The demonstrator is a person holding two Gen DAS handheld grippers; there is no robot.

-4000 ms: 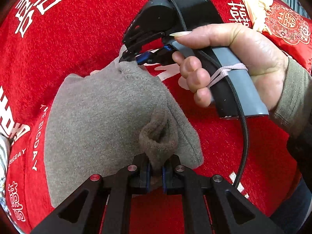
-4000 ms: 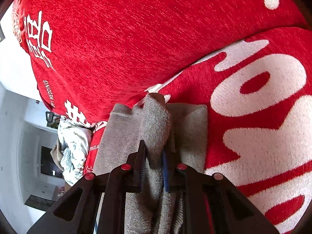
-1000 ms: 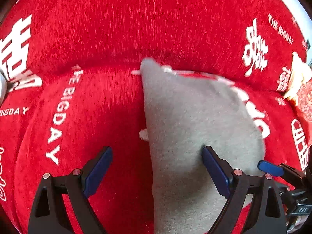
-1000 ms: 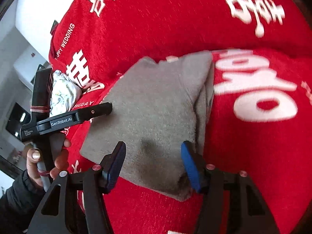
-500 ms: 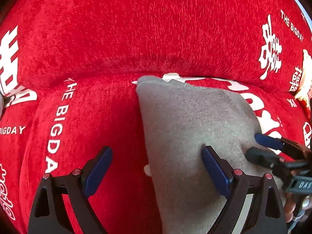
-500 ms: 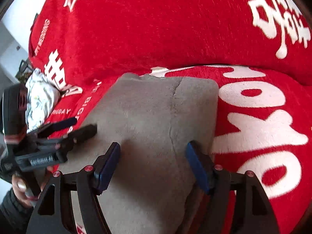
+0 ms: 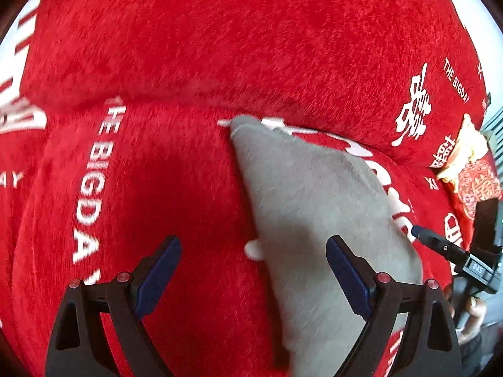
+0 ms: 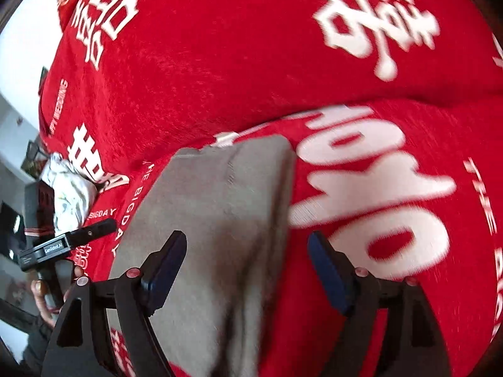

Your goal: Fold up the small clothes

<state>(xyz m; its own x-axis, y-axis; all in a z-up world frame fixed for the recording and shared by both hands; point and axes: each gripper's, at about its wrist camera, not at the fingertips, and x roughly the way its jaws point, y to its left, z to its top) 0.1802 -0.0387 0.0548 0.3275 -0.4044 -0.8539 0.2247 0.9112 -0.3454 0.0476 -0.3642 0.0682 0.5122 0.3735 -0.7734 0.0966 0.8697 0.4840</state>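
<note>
A folded grey knit garment point(image 7: 314, 207) lies flat on a red plush cover point(image 7: 220, 47) with white lettering. My left gripper point(image 7: 253, 270) hovers over the garment's left edge, jaws wide apart and empty. In the right wrist view the same garment point(image 8: 220, 207) shows its folded right edge between the jaws of my right gripper point(image 8: 246, 267). Those jaws are opening and their pads are clear of the cloth. Each gripper also shows in the other's view: the right gripper point(image 7: 440, 245) at the far right, the left gripper point(image 8: 72, 238) at the far left, held by a hand.
A crumpled white patterned cloth point(image 8: 67, 188) lies at the sofa's left end. A red and gold embroidered cushion point(image 7: 474, 182) sits at the right end. The red cover rises into a backrest point(image 8: 251, 47) behind the garment.
Both grippers have let go of the garment, which now lies folded flat. Both have shifted sideways, the left leftward and the right rightward, and the right jaws stand wider.
</note>
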